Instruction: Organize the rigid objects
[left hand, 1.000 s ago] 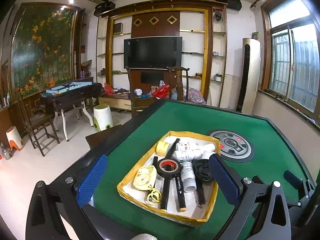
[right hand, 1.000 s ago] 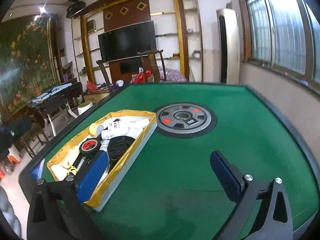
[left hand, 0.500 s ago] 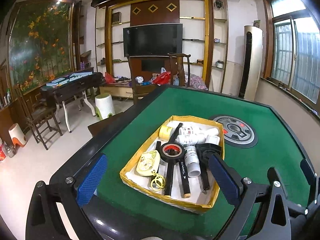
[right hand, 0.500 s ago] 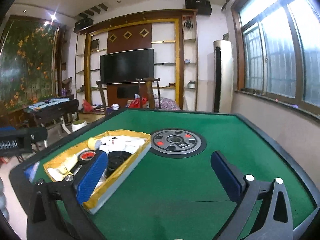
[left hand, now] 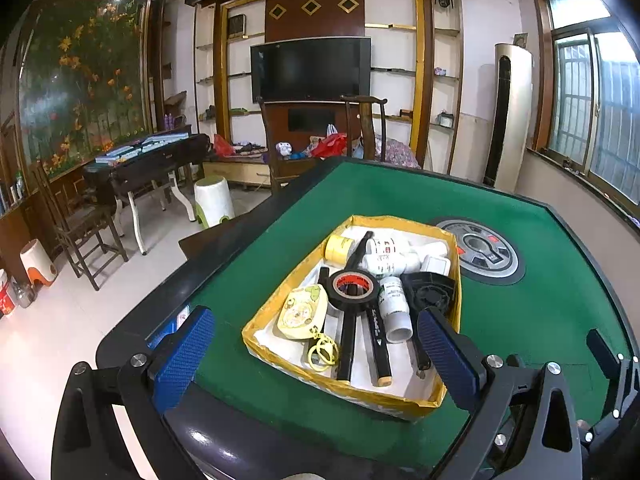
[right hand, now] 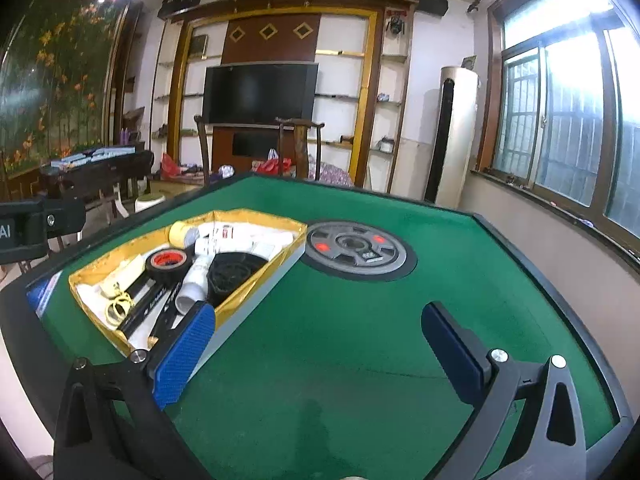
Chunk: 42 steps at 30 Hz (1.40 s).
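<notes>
A yellow-rimmed box (left hand: pixel 256 326) sits on the green table and holds several rigid items: a black tape roll (left hand: pixel 354 290), a yellow tape roll (left hand: pixel 339 247), white bottles (left hand: pixel 394 306), black markers (left hand: pixel 347 344), a yellow keychain toy (left hand: pixel 302 312) and a black round part (left hand: pixel 434 294). My left gripper (left hand: pixel 316 354) is open and empty, held above the box's near edge. In the right wrist view the box (right hand: pixel 92 270) lies at the left. My right gripper (right hand: pixel 320 344) is open and empty over bare green felt beside the box.
A round grey control panel (left hand: pixel 486 250) is set in the table centre, also in the right wrist view (right hand: pixel 356 250). The table has a raised black rim (left hand: pixel 168 292). Chairs, a side table and a stool stand on the floor beyond. The right gripper's body (left hand: pixel 608 364) shows at the right.
Both grippers have pulled back and tilted, so the box sits a little farther away in each view. The items in the box have not moved. Both grippers stay open.
</notes>
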Motion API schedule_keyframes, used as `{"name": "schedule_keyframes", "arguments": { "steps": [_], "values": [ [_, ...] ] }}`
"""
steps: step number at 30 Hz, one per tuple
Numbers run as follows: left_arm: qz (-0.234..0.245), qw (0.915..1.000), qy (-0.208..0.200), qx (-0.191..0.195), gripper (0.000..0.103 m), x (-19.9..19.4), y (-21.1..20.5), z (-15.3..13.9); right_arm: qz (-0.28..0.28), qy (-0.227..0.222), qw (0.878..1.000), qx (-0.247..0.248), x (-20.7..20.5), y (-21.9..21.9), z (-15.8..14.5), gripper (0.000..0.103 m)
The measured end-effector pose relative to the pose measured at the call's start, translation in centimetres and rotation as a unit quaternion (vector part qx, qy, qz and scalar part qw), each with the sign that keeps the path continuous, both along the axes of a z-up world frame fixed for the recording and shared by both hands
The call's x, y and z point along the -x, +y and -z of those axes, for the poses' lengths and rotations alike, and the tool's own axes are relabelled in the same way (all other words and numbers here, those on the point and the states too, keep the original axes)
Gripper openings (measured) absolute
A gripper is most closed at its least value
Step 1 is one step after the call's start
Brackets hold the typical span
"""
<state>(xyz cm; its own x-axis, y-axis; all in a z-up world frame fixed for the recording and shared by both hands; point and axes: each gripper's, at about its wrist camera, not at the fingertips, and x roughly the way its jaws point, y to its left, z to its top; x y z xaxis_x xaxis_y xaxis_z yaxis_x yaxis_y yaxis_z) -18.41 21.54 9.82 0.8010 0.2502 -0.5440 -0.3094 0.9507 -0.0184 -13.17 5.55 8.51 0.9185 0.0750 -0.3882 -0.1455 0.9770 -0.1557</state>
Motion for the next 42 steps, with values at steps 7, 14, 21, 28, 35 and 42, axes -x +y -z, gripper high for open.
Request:
{"name": "schedule_keyframes", "arguments": {
  "steps": [7,14,21,28,35,42],
  "values": [
    [0.013,0.9998,0.016,0.001,0.102,-0.2,-0.7,1.2,0.001,0.039,0.999,0.011,-1.2,0.6,1.2,0.103],
    [0.03,0.9989,0.036,-0.004,0.102,-0.4,-2.0,2.5,0.008,0.061,0.998,0.014,-2.3,0.5,1.6,0.103],
    [0.043,0.9978,0.049,0.006,0.102,-0.6,-3.0,3.2,0.019,0.083,0.996,0.012,-4.0,0.1,1.2,0.103],
    [0.044,0.9978,0.048,-0.009,0.102,-1.0,-3.7,3.0,0.006,0.096,0.995,0.015,-4.9,0.6,1.6,0.103],
    [0.042,0.9975,0.057,-0.007,0.102,-1.5,-3.7,3.0,0.0,0.112,0.994,0.013,-5.5,0.7,2.0,0.103],
    [0.041,0.997,0.065,-0.004,0.102,-1.8,-3.3,3.2,-0.003,0.12,0.993,0.011,-6.0,0.6,2.2,0.103]
  ]
}}
